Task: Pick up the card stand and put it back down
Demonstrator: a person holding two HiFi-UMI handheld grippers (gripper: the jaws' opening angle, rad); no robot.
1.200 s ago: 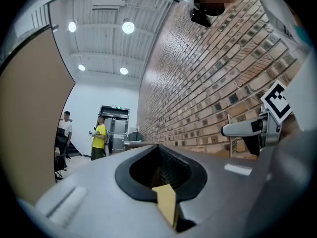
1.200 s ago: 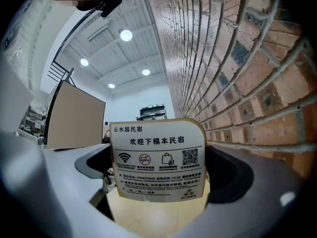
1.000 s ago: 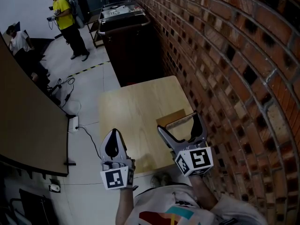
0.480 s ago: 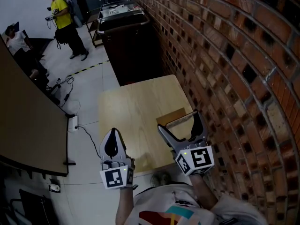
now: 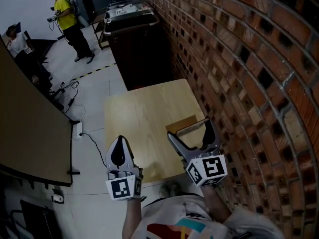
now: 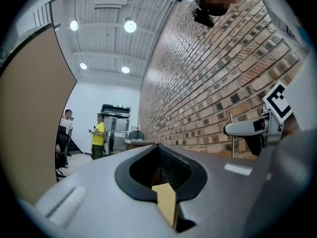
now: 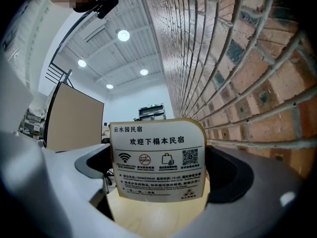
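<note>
The card stand stands near the right edge of the light wooden table, close to the brick wall. Its white printed face fills the right gripper view, with its bottom at the tabletop. My right gripper has one finger at each side edge of the card, and both touch it. My left gripper hovers at the table's near left corner with its jaws together and nothing between them. In the left gripper view, the left gripper points along the wall, and the right gripper's finger shows at the right.
A brick wall runs along the table's right side. A dark cart stands beyond the table's far end. A brown partition and floor cables are on the left. Two people are far off.
</note>
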